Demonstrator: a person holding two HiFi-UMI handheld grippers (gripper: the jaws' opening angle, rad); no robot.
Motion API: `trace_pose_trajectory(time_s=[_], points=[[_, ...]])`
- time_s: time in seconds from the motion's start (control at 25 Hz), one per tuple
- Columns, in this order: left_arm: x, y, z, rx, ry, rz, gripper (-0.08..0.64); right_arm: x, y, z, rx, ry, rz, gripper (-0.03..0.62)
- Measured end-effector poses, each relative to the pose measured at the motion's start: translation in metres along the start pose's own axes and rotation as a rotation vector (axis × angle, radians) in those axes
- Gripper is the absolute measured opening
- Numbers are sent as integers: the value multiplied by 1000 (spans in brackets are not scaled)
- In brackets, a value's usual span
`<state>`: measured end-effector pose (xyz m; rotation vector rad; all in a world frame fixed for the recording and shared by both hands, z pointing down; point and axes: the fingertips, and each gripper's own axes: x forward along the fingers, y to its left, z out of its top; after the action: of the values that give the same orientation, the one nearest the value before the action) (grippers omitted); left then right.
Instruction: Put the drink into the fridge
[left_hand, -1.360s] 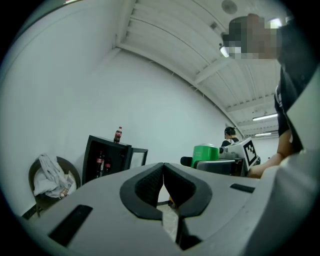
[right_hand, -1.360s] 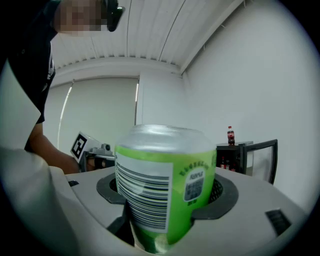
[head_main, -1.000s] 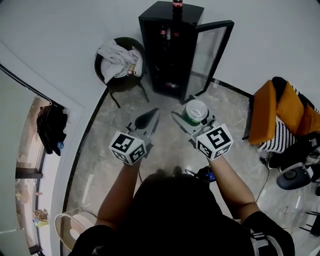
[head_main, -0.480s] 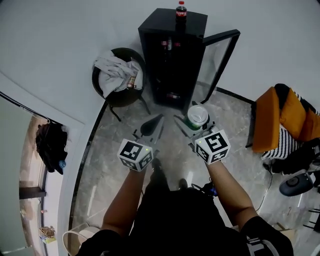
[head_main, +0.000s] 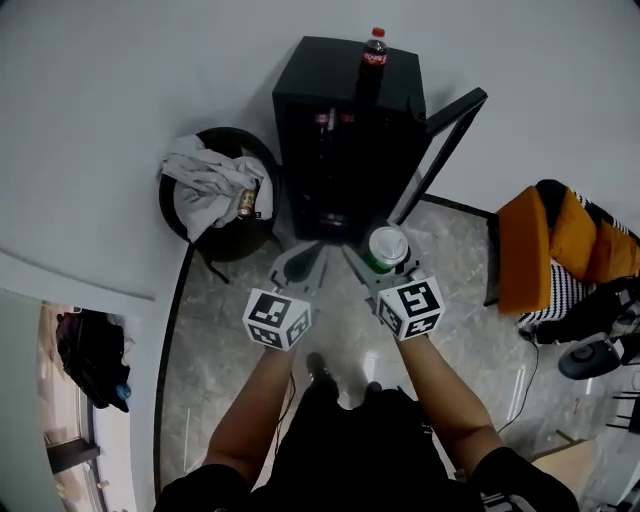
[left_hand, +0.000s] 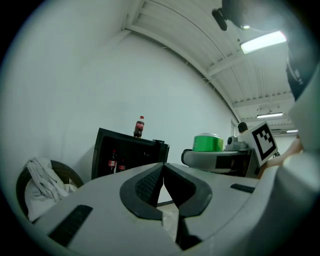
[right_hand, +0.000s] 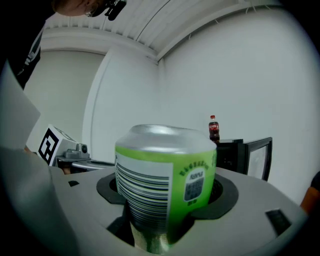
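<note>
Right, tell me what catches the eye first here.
The green can, clamped upright in the right gripper, fills that gripper's view. Ahead stands a black fridge with its door open and a cola bottle on top.

The right gripper (head_main: 384, 262) holds a green can (head_main: 388, 244) upright between its jaws. The left gripper (head_main: 300, 266), just beside it, has its jaws together. Ahead of both stands a black fridge (head_main: 335, 120) with a bottle (head_main: 373, 52) on top. Its door (head_main: 446, 140) is open ahead of the right gripper. A bin (head_main: 228, 244) sits ahead-left of the left gripper.
</note>
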<state>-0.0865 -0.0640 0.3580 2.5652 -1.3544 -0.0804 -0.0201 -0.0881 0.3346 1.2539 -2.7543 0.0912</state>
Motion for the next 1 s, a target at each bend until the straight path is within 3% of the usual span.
trace_pose_trajectory(time_s=[0.28,0.4,0.64,0.84,1.0], points=[[61,70,-6,37,-2,52,11,77,-51,-17,7,-30,-84,322],[95,98,-26,30,8,84,11,112,-82,-47,49,-28,-101,322],[177,138,-74,18,57,108,11,171,-150,-102,38,-2,-138,322],[231,166,-98,59,54,118,11,207,-186,-137,27,-2,-132,322],[258,192,-115,63,29,166,11,224,-208,-162,33,-16,-187,322]])
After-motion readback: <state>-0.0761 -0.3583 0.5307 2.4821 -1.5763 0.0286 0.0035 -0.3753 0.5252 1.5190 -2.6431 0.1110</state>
